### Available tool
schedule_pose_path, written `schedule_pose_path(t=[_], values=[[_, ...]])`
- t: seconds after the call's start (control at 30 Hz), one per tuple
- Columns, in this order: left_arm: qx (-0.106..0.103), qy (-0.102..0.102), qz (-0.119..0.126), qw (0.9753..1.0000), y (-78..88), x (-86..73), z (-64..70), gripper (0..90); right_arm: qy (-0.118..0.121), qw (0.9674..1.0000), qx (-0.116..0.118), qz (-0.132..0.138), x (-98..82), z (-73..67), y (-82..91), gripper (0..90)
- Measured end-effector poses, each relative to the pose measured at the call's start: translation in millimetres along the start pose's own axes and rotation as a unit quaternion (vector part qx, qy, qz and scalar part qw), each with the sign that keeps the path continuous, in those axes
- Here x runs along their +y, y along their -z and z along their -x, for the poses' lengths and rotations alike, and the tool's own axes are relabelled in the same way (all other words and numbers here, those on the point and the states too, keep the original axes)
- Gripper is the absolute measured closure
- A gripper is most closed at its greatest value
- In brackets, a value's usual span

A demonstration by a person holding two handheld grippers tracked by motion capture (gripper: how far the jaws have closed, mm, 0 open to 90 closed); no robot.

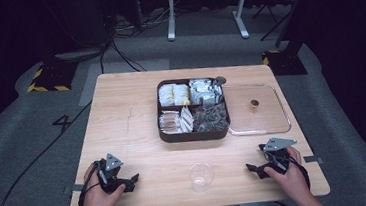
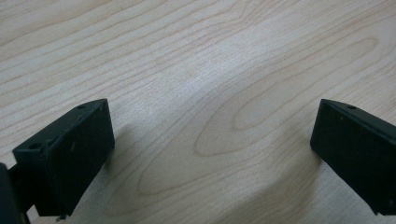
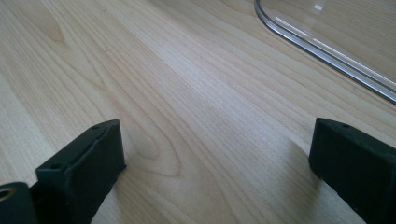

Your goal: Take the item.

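Note:
A dark brown tray point(image 1: 194, 135) with four compartments stands at the middle of the wooden table point(image 1: 122, 118), each compartment packed with small packets. A clear lid point(image 1: 265, 121) with a small gold knob point(image 1: 254, 104) lies flat against the tray's right side. A clear plastic cup point(image 1: 201, 175) stands upright near the front edge. My left gripper point(image 1: 130, 180) rests at the front left and is open over bare wood point(image 2: 212, 126). My right gripper point(image 1: 254, 168) rests at the front right, also open point(image 3: 217, 140), with the lid's rim point(image 3: 327, 51) just beyond it.
Bare wood lies between the tray and the front edge, with the cup midway between the two grippers. Behind the table are grey floor, cables and a white frame's legs point(image 1: 205, 10).

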State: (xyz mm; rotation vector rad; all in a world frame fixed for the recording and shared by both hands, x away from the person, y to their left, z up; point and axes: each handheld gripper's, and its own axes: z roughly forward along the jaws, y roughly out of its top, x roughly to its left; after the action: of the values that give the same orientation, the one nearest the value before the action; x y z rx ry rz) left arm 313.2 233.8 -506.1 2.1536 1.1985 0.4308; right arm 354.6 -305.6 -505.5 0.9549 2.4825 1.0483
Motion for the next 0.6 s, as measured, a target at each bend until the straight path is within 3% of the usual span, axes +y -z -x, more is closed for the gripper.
schedule_pose_path(t=[0.2,0.5,0.6], values=[[0.010,0.014,0.002,0.9998,-1.7,1.9,2.0,0.2,0.003,1.0000,0.003,0.000,-0.4,-0.3,0.3,3.5],[0.011,0.015,0.001,0.9998,-2.7,3.3,1.3,0.3,0.005,1.0000,0.005,0.001,0.1,0.3,-0.4,3.4],[0.022,0.024,0.002,0.9994,-3.1,3.9,2.8,1.4,0.005,1.0000,0.005,0.001,0.0,0.2,-0.3,3.4]])
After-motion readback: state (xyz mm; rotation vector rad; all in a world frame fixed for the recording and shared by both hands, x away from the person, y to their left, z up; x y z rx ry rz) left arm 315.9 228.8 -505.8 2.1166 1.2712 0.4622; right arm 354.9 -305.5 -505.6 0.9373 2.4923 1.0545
